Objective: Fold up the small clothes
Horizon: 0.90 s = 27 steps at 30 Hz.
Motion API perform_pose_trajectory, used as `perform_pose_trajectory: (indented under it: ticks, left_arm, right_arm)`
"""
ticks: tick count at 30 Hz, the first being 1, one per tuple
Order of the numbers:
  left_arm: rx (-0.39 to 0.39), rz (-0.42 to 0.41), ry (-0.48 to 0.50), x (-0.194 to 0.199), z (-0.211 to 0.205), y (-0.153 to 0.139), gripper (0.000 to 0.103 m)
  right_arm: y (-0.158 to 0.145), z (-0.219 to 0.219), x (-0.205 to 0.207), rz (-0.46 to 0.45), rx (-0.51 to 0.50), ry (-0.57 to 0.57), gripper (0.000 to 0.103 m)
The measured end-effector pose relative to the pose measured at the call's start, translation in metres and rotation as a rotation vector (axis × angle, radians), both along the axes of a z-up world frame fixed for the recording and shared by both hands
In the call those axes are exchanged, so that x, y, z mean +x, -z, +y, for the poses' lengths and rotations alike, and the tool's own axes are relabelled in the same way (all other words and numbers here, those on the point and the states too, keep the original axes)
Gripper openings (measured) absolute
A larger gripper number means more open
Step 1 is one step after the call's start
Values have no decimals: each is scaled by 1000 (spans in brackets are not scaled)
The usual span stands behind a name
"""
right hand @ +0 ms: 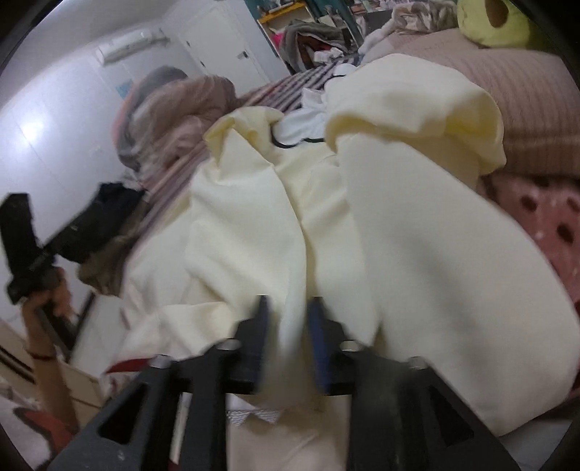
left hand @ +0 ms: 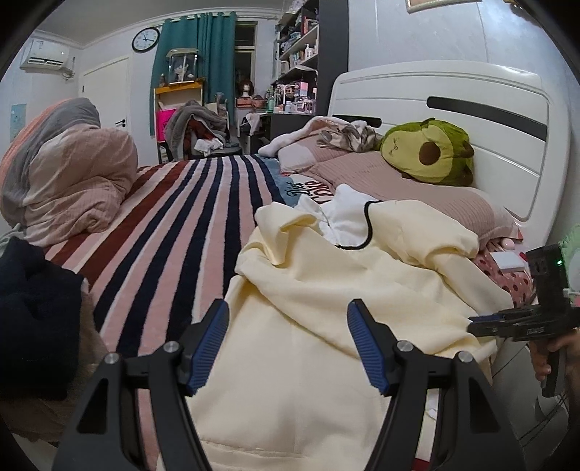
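Cream-yellow garment [left hand: 326, 290] lay crumpled on the striped bed [left hand: 174, 217] as the right gripper [right hand: 288, 322] pinched its fabric and the left gripper [left hand: 288, 326] hung spread above it.

Left wrist view sits low at the bed's edge, close over the cream garment [left hand: 326, 308], facing along the striped blanket [left hand: 174, 224] toward the far wall clock [left hand: 145, 40]. Right wrist view, blurred, comes in even nearer on the garment, looking across it toward the avocado plush [right hand: 493, 21]. Both share the garment, plush, blanket and each other's gripper.
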State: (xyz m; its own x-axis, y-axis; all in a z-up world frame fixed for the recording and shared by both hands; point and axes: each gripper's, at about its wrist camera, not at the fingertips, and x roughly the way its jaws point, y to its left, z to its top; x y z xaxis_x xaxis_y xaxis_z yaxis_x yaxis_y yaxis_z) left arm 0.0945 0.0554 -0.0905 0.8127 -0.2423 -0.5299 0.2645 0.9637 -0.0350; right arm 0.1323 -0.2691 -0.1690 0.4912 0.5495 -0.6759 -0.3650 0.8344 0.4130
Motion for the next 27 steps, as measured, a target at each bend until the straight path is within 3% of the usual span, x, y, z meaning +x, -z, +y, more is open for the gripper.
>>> perform_pose_trajectory:
  ticks: [2, 4, 7, 11, 15, 20, 22, 24, 27]
  left_arm:
    - [2, 2, 0, -2, 1, 1, 66]
    - [-3, 7, -7, -2, 2, 2, 67]
    - [-16, 15, -5, -2, 2, 4, 67]
    - [-18, 18, 8, -2, -3, 5, 67]
    - [-8, 13, 12, -4, -5, 3, 67]
    - [-4, 15, -8, -6, 2, 4, 67]
    - [-10, 17, -15, -6, 6, 5, 67]
    - [-19, 22, -21, -6, 7, 7, 67]
    - [-31, 29, -20, -5, 6, 10, 67]
  right_arm:
    - [-4, -8, -10, -34, 24, -1, 46]
    - [-6, -18, -24, -53, 33, 4, 47]
    - [1, -30, -39, -24, 32, 11, 47]
    - [26, -19, -47, 47, 1, -63, 47]
    - [47, -6, -36, 120, 146, -96, 47]
    - [67, 9, -24, 221, 159, -92, 47]
    - [67, 9, -26, 240, 200, -90, 47]
    - [70, -4, -32, 258, 305, -71, 47]
    - [72, -6, -35, 240, 328, -44, 42]
